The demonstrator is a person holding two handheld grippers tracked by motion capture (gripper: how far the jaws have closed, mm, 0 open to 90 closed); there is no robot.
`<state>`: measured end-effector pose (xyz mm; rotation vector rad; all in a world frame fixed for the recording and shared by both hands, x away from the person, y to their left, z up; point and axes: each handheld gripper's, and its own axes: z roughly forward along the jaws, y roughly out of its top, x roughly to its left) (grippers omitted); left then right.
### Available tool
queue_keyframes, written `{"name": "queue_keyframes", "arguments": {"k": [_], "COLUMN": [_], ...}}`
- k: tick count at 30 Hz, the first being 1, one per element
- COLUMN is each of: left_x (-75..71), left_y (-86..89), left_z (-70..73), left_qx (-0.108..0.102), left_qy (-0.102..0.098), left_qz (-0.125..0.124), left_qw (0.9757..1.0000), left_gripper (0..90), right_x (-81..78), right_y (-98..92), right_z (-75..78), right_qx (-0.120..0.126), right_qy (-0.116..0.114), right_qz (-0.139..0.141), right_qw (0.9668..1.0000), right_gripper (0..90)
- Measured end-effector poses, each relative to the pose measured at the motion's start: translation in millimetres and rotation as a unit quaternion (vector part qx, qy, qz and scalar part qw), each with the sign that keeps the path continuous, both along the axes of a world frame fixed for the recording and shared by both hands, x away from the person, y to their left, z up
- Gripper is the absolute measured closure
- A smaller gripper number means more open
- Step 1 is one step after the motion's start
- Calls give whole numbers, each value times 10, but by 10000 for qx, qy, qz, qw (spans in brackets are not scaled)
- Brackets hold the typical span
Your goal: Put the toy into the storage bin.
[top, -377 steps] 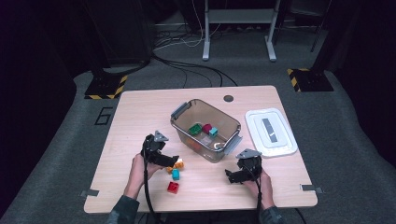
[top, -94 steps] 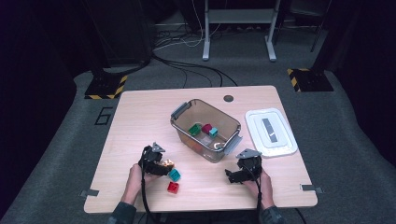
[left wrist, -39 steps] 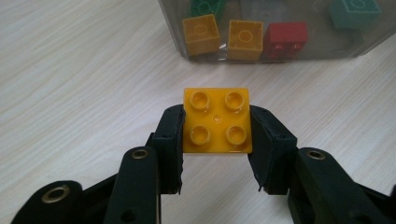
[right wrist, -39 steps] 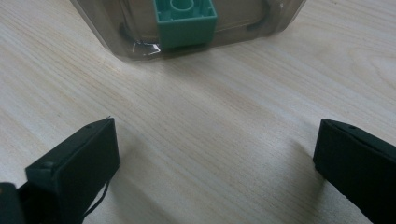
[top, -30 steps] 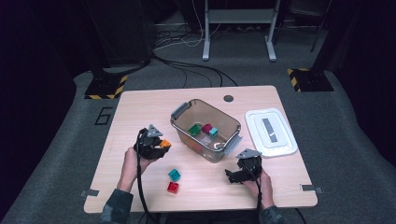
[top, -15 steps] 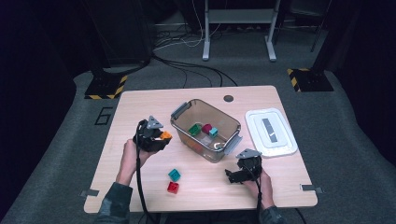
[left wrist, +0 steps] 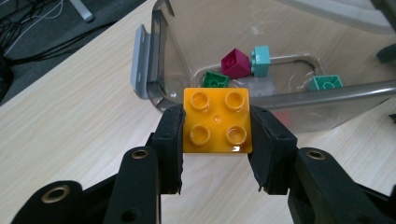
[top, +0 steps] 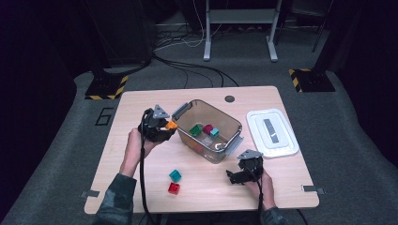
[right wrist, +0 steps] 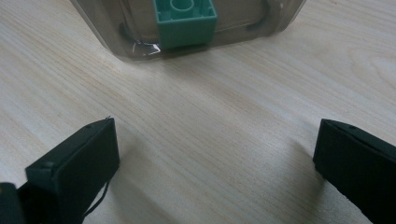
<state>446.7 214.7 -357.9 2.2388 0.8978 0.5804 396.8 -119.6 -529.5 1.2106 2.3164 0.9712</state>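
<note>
My left gripper is shut on an orange four-stud brick, held just off the near left corner of the clear plastic bin. In the bin lie a green brick, a magenta brick and a teal brick. My right gripper rests open on the table by the bin's near right corner, nothing between its jaws. A teal brick shows through the bin wall ahead of it.
A teal brick and a red brick lie loose on the wooden table near its front edge. The bin's white lid lies flat at the right. A dark round hole marks the table's far edge.
My left gripper has risen and moved right toward the bin's left corner with the orange brick in its jaws. The right gripper has stayed put.
</note>
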Motion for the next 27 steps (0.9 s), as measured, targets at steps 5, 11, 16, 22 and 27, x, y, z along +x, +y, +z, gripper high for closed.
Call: {"name": "queue_keyframes", "arguments": {"k": [5, 11, 16, 22, 27], "left_x": [57, 156, 243, 339, 410], "left_y": [-66, -144, -245, -365, -448], "left_z": [64, 113, 123, 125, 107], "left_qx": [42, -37, -29, 1, 40], "left_qy": [-69, -90, -110, -51, -23], "left_qz": [-52, -90, -109, -151, -174], "left_qw": [10000, 9999, 9999, 9999, 9998], "left_gripper": [585, 585, 585, 585, 585], "right_x": [0, 1, 2, 2, -1], "right_y": [0, -4, -8, -4, 1], "right_z": [0, -1, -1, -1, 1], "right_qx": [0, -14, -29, -12, 10], "right_qy": [1, -6, -12, 1, 18], "right_qz": [-6, 19, 43, 22, -7], "right_qw": [10000, 10000, 10000, 10000, 10000], "right_gripper": [0, 0, 0, 0, 0]}}
